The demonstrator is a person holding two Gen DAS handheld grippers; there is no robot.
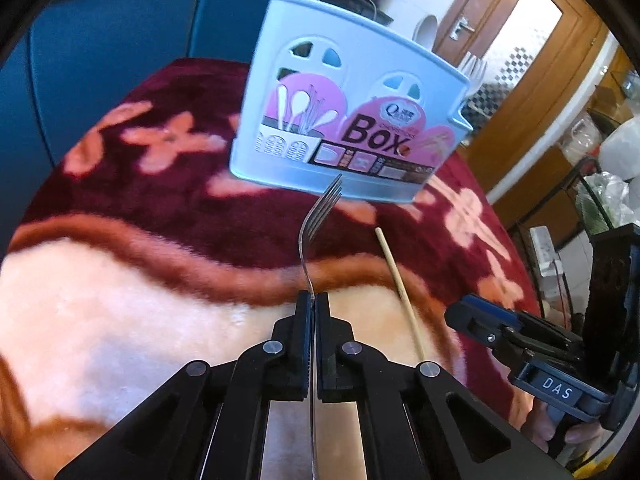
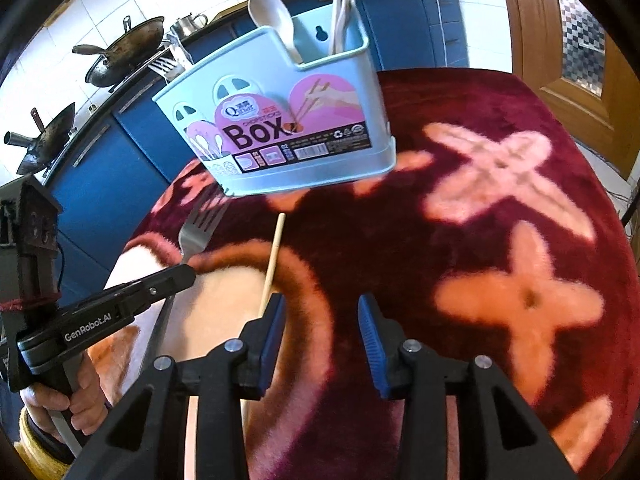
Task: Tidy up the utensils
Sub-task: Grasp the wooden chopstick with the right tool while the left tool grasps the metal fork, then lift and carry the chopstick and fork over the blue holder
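- While the left wrist view looks down, the left claw is pressed together on a metal fork, tines toward the pale blue utensil box on the red floral surface.
- A wooden chopstick lies just right of the fork.
- Right wrist view: the right claw is spread, holding nothing, its left finger over the chopstick's near end; a white spoon stands in the box.

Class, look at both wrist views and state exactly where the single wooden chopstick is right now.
The wooden chopstick lies on the floral blanket, in front of the blue utensil box, just right of the fork held by the left gripper.
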